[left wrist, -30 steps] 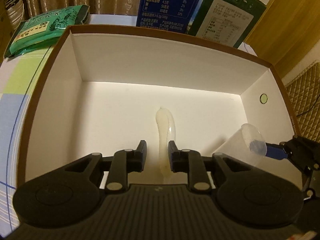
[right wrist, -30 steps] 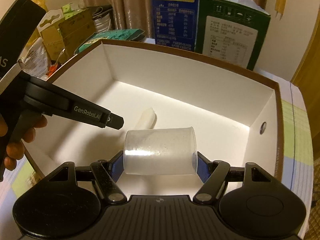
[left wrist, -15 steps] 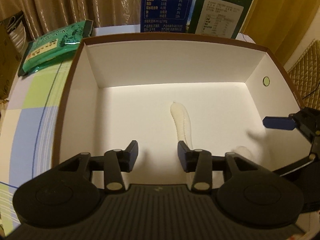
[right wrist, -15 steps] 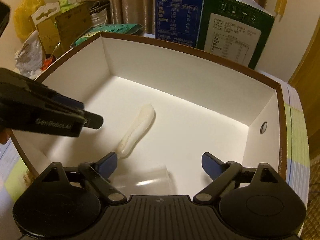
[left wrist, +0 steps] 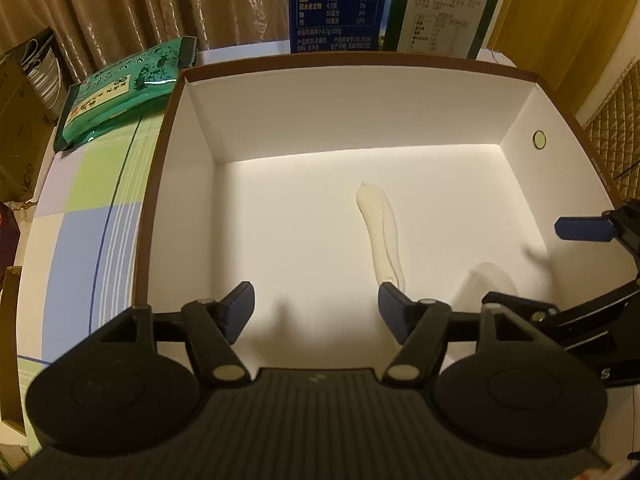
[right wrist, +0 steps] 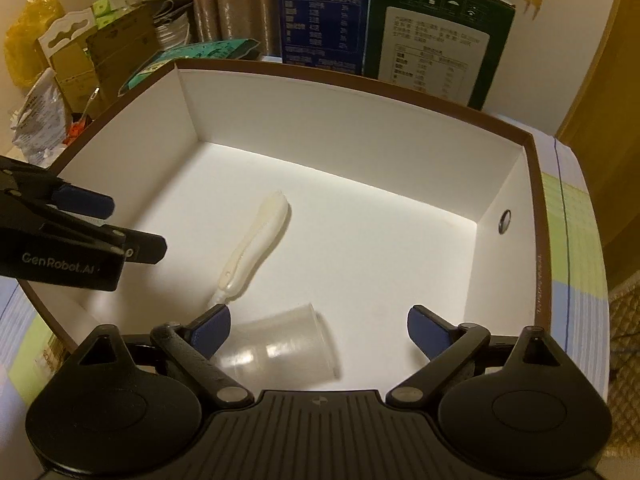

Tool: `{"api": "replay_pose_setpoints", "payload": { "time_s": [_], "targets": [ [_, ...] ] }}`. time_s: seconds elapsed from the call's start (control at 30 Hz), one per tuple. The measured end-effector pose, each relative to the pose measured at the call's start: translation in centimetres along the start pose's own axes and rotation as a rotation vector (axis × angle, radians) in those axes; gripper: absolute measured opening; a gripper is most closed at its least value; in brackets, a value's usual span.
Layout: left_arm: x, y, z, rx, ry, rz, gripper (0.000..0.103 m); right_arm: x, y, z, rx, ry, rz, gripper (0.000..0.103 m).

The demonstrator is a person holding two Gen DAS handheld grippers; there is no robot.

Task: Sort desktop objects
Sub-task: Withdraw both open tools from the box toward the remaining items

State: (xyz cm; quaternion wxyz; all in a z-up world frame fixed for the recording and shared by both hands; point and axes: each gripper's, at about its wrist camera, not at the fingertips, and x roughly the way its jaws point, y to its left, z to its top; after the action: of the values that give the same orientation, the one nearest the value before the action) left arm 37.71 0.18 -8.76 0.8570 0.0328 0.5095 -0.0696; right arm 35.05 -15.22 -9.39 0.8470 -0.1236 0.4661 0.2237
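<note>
The left claw (right wrist: 132, 226) has white letters on its side that read "GenRobot.AI". Behind the box stand two tall cartons. The blue carton (right wrist: 322, 12) has a table of white writing and numbers, too small to read. The dark green carton (right wrist: 436, 40) has a white label with small writing and little arrow signs at the top. A green packet (left wrist: 124, 92) with a label of small writing lies flat on the worktop (left wrist: 80, 216), just beside the left wall of the box. The worktop has a cloth with blue, green and white squares.

The big box (left wrist: 360, 116) is white inside with a brown rim. It has a small round hole in its right wall. Two things lie on its floor. One is a long white spoon-like thing (left wrist: 382, 232) in a clear wrapper. It lies near the middle. The other is a clear plastic cup (right wrist: 280, 348). It lies on its side near the front of the box, with its open end facing right in the right wrist view.

The left claw (left wrist: 316, 304) is above the box, and its jaws are opening. Nothing is between them. The thin end of the white thing is just beside the right finger.

The right claw (right wrist: 320, 330) is wide apart and opening too. The cup lies on the box floor below it, close to its left finger, and the claw is not squeezing it.
</note>
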Motion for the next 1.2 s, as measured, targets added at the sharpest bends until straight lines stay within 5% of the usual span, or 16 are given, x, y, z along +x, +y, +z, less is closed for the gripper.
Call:
{"api": "replay_pose_setpoints", "payload": {
  "time_s": [0.17,1.2],
  "targets": [
    [-0.9,-0.1,-0.1,0.016,-0.007,0.010,0.075,-0.7,-0.2,0.0,0.030,0.003,-0.007,0.093],
    [-7.9,-1.0,-3.1,0.063,-0.104,0.054,0.081,-7.5,1.3,-2.1,0.097,-0.100,-0.035,0.093]
  ]
}}
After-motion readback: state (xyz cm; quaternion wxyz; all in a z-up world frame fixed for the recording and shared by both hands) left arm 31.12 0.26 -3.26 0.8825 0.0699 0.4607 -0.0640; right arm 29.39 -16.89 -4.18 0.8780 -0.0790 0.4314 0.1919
